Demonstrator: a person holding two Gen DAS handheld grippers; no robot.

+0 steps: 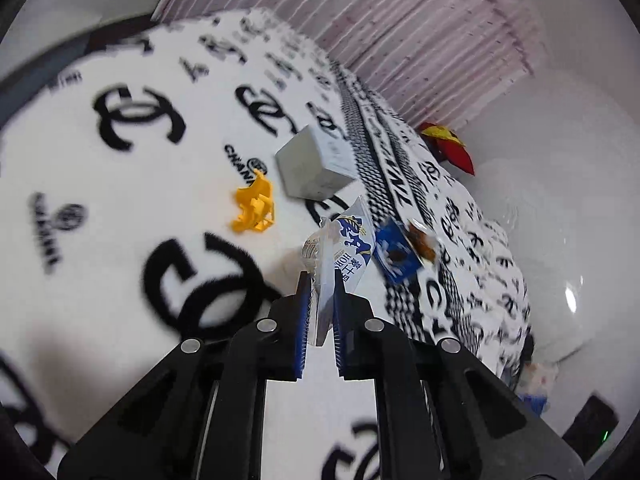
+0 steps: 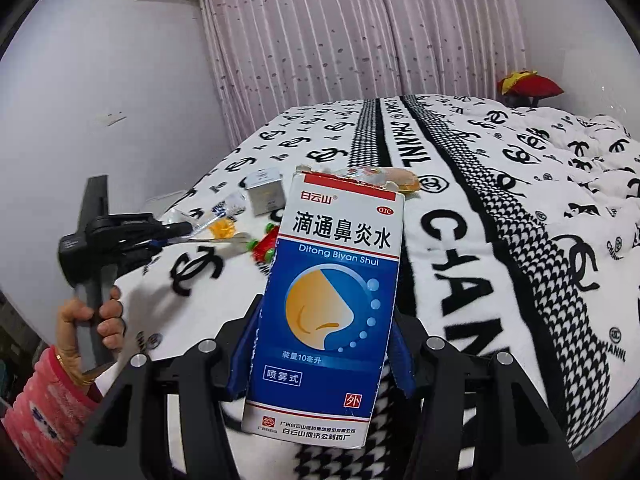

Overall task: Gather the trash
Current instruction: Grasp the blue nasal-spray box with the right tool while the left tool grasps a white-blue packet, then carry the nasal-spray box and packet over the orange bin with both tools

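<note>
My left gripper (image 1: pixel 322 280) is shut on a crinkled blue-and-white plastic wrapper (image 1: pixel 348 240), held just above the white logo blanket (image 1: pixel 120 184). On the blanket beyond it lie a yellow plastic piece (image 1: pixel 254 208), a small grey-white box (image 1: pixel 314 166), a blue packet (image 1: pixel 394 254) and a brown snack in clear wrap (image 1: pixel 422 240). My right gripper (image 2: pixel 326 320) is shut on a blue-and-white medicine box (image 2: pixel 332 300), upright over the bed. The left gripper (image 2: pixel 188 230) with its wrapper (image 2: pixel 224 208) shows at the left of the right wrist view.
A red toy car (image 2: pixel 266 246) and an orange snack in clear wrap (image 2: pixel 404 180) lie on the bed (image 2: pixel 500 220). A red and yellow cushion (image 2: pixel 528 84) sits at the far corner. A pink curtain (image 2: pixel 340 40) hangs behind. A hand (image 2: pixel 88 320) in a pink sleeve grips the left handle.
</note>
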